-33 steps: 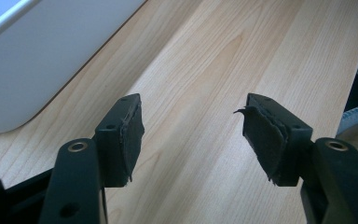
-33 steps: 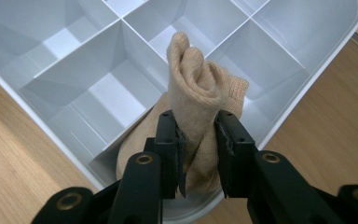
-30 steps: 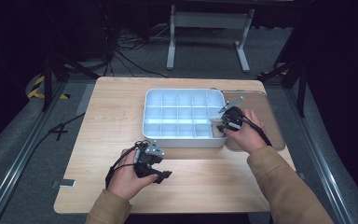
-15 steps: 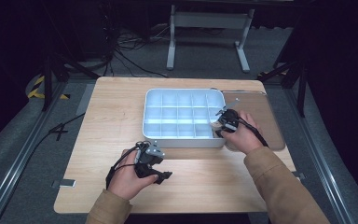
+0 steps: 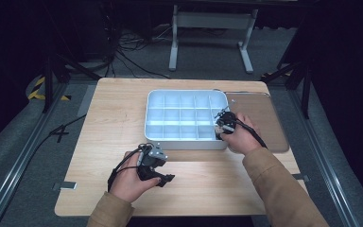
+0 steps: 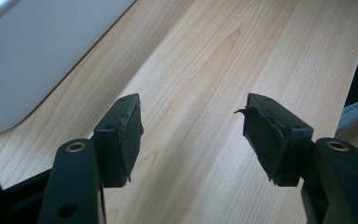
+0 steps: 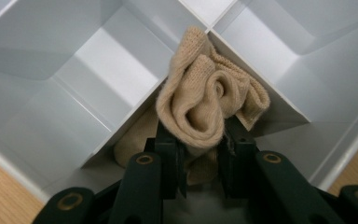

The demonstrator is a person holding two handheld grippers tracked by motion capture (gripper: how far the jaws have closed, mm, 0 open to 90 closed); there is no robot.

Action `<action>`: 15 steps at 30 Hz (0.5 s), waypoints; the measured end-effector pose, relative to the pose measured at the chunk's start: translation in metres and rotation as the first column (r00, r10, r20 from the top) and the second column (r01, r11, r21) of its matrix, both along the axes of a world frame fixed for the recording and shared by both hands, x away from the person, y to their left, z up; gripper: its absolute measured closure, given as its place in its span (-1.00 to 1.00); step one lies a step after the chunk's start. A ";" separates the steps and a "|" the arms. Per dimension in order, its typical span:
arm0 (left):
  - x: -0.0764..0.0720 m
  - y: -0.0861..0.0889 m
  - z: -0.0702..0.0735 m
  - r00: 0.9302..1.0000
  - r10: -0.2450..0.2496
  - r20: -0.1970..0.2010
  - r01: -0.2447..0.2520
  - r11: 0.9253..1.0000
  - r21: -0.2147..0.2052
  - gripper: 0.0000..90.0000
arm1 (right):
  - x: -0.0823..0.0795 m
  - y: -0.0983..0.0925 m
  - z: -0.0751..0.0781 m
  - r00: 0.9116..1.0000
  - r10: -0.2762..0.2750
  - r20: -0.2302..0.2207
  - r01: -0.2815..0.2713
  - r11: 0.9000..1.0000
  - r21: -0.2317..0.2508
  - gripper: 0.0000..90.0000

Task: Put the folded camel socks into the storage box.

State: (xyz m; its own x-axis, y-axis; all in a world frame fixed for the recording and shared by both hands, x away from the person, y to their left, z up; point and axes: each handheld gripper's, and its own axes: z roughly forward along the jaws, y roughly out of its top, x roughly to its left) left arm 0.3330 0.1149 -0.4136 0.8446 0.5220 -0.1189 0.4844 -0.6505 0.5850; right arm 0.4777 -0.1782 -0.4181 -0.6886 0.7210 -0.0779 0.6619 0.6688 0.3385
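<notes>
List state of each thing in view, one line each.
Beige sock: bunched up, pinched between the jaws, partly down in a corner compartment.
Divided tray: flat on the table, other compartments look empty.
Right gripper: shut on the sock, over the tray's near right corner.
Left gripper: open, holding nothing, over bare table.

Table (image 5: 108, 118): light wood top, rectangular | On it: white divided tray (image 5: 185, 141), set toward the far right part of the top | brown flat mat (image 5: 264, 118) touching the tray's right side, reaching the table's right edge
</notes>
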 end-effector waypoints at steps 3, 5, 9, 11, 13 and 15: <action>0.000 0.000 0.000 1.000 -0.001 -0.003 0.001 1.000 0.000 -0.16 | 0.001 0.000 0.000 1.000 -0.003 -0.003 0.003 1.000 0.004 0.60; 0.000 0.000 0.000 1.000 -0.002 -0.004 0.002 1.000 0.000 -0.16 | 0.000 0.000 0.000 1.000 -0.004 -0.004 0.004 1.000 0.005 0.60; 0.000 0.000 0.000 1.000 -0.002 -0.003 0.002 1.000 0.001 -0.16 | -0.001 0.000 0.000 1.000 -0.001 0.006 0.001 1.000 0.002 0.58; 0.000 0.001 0.000 1.000 -0.003 0.001 0.003 1.000 -0.001 -0.16 | -0.002 0.000 0.000 1.000 0.001 0.019 -0.001 1.000 0.005 0.55; 0.000 0.001 0.000 1.000 0.003 -0.002 -0.003 1.000 -0.007 -0.16 | -0.004 0.000 0.001 1.000 0.000 0.027 -0.001 1.000 0.014 0.49; -0.001 0.002 0.000 1.000 0.009 -0.006 -0.009 1.000 -0.003 -0.17 | -0.006 -0.002 0.005 0.999 -0.001 0.039 0.000 0.999 0.040 0.38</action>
State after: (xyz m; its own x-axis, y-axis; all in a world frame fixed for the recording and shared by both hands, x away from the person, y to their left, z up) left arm 0.3324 0.1168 -0.4135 0.8390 0.5295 -0.1255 0.4940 -0.6443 0.5838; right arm 0.4716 -0.1798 -0.4131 -0.6853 0.7242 -0.0761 0.6479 0.6541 0.3904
